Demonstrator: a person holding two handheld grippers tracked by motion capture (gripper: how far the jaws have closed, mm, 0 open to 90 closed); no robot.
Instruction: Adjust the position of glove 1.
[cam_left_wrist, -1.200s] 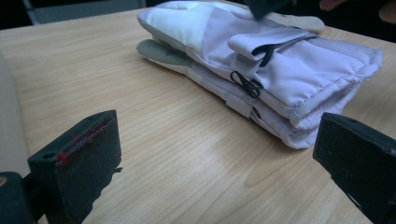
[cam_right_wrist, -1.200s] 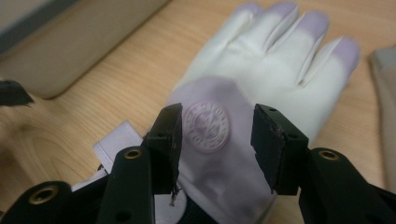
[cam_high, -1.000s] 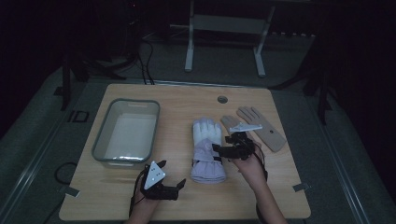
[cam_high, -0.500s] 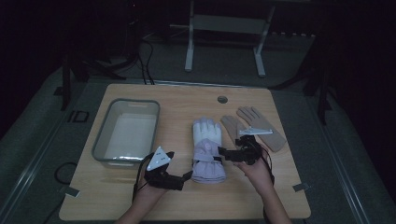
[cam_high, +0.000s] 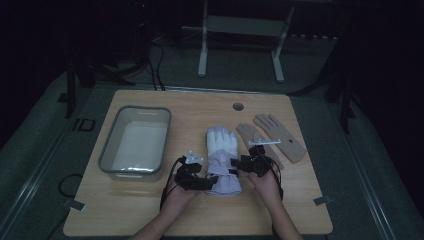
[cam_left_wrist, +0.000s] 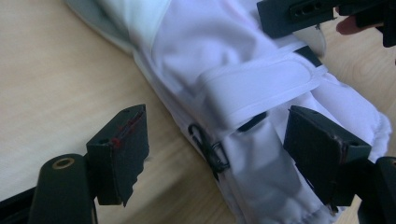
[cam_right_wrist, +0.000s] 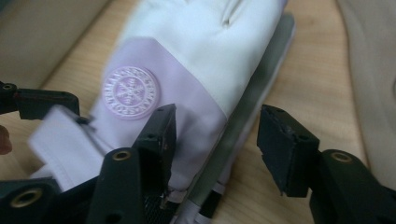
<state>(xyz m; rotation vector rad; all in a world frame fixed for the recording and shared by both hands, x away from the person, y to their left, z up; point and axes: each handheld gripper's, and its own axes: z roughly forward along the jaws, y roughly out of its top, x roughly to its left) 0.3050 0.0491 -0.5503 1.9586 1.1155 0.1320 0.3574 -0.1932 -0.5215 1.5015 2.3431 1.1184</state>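
White glove (cam_high: 223, 160) lies palm-down at mid-table, cuff toward me, between the bin (cam_high: 135, 143) on the left and the tan gloves (cam_high: 272, 137) on the right.

Left to right: the bin sits untouched, well apart from the work. My left gripper (cam_high: 202, 181) has come in from the table's near edge to the glove's cuff over the last second. In the left gripper view its jaws straddle the cuff edge (cam_left_wrist: 243, 154) by the small black clip (cam_left_wrist: 208, 149), one on bare wood, one over the fabric. They have just been closing but are still apart, not pressing.

My right gripper (cam_high: 243, 164) has dropped onto the glove's other side. In the right gripper view one jaw rests over the lilac band near the round logo (cam_right_wrist: 131, 91), the other stands off beside the glove's grey edge (cam_right_wrist: 243, 126). Jaws have just been narrowing, still gapped, glove edge between them.

Reading: both hands now bracket the cuff, so I judge a two-sided pick-up is about to start. Neither holds yet.
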